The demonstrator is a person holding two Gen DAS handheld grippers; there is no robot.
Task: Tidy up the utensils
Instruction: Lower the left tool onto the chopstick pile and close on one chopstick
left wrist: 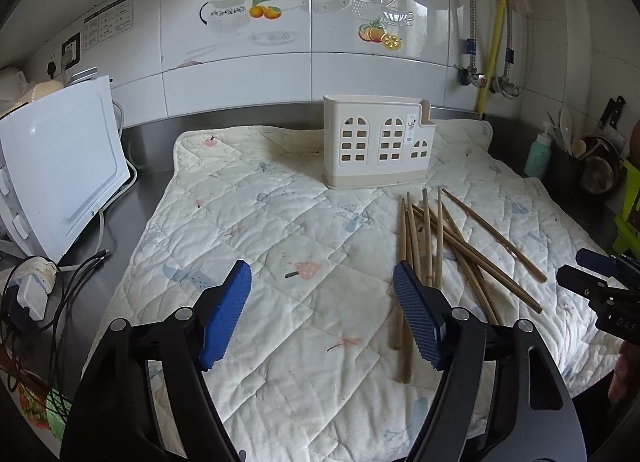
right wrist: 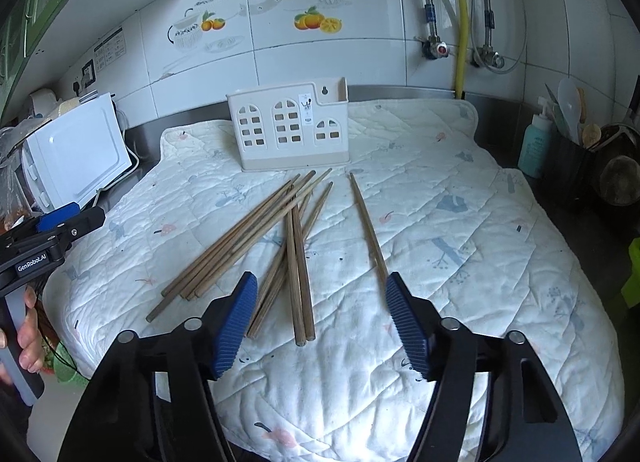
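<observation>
Several brown wooden chopsticks (left wrist: 452,246) lie loose on a white quilted mat (left wrist: 280,229); they also show in the right wrist view (right wrist: 280,238), with one (right wrist: 368,225) apart to the right. A cream utensil holder (left wrist: 378,141) with window cut-outs stands upright at the mat's back (right wrist: 290,127). My left gripper (left wrist: 322,314) is open and empty above the mat, left of the chopsticks. My right gripper (right wrist: 320,320) is open and empty, just above the near ends of the chopsticks. Each gripper shows at the edge of the other's view.
A white appliance (left wrist: 60,165) with cables and a plug stands on the steel counter at the left. At the right are a teal bottle (left wrist: 538,153), a dark utensil pot (right wrist: 572,165) and a pan. Tiled wall and pipes lie behind.
</observation>
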